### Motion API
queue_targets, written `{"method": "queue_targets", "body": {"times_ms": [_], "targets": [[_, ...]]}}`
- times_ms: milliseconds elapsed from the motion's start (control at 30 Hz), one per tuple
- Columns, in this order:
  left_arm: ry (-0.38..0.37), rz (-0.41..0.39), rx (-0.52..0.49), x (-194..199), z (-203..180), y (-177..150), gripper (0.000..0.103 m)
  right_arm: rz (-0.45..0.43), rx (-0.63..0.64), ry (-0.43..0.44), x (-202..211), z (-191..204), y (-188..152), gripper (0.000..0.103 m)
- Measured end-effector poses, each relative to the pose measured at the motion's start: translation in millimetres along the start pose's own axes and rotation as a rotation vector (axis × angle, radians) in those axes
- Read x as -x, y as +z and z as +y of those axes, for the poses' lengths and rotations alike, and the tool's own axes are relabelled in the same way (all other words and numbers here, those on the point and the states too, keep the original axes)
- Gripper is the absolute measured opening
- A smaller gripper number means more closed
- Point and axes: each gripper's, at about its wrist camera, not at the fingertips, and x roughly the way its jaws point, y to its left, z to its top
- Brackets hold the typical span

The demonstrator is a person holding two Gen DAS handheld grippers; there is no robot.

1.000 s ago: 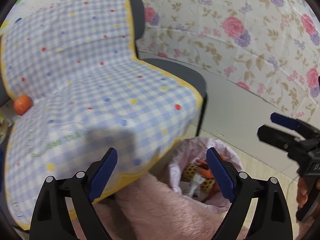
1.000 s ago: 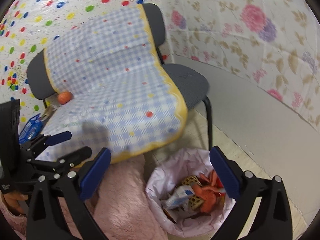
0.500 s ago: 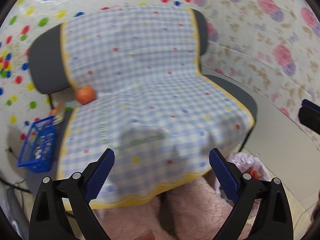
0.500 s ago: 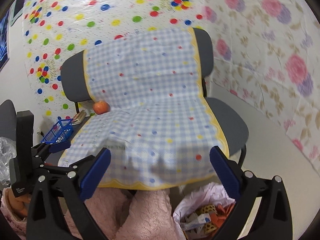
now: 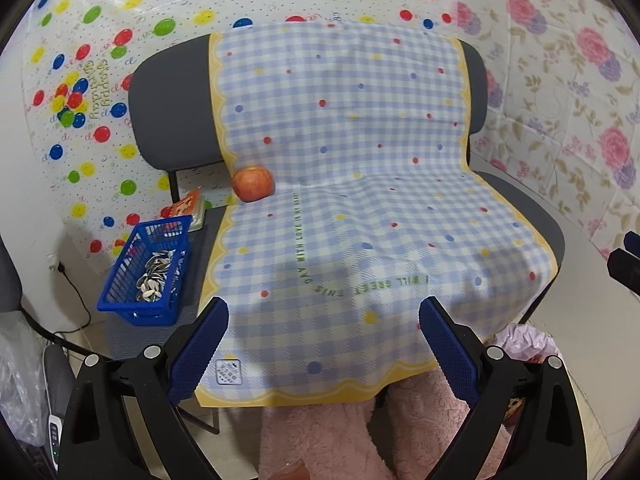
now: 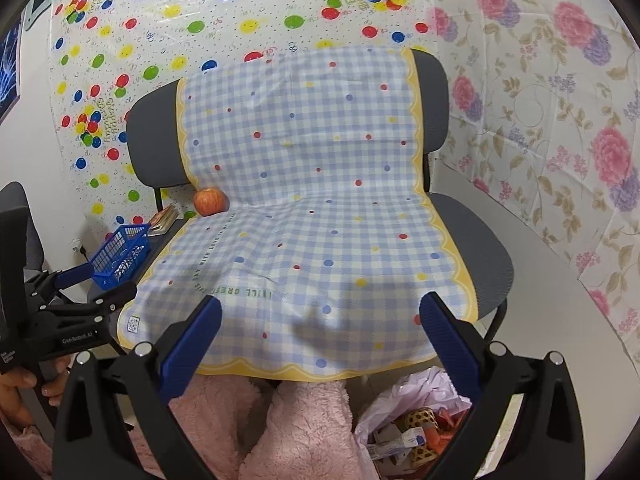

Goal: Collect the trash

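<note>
The left gripper [image 5: 323, 354] is spread wide with nothing between its blue-padded fingers [image 5: 199, 350], and the right gripper [image 6: 320, 344] is likewise released and empty, its fingers [image 6: 191, 346] well apart. Both hover in front of a grey chair [image 6: 476, 240] draped with a blue-and-white checked cloth [image 6: 312, 208] that has a yellow scalloped border and coloured dots. Below the grippers lie the person's legs in fluffy pink trousers [image 6: 296, 436]. In the right wrist view the left gripper shows at the left edge, gripped by a hand [image 6: 18, 390]. At the back of the seat, on the cloth's left edge, sits a red-orange apple [image 5: 253, 183]. Left of the cloth on the seat stands a blue plastic basket [image 5: 120, 298] holding a heap of pale shells, probably seed husks [image 5: 154, 276]. Behind it lies something flat and orange-printed, too unclear to name. On the floor at lower right, under the chair's front corner, stands a bin lined with a pale pink bag [image 6: 416, 390], holding wrappers and scraps of trash [image 6: 412, 436].
</note>
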Motion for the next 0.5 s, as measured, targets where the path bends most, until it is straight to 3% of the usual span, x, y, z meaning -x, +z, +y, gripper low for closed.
{"method": "queue_targets", "body": {"times_ms": [500], "targets": [[-0.010,0.003,-0.001,-5,-1,3,0.095,0.015,-0.004,0.019,-13,5,2,0.097]]}}
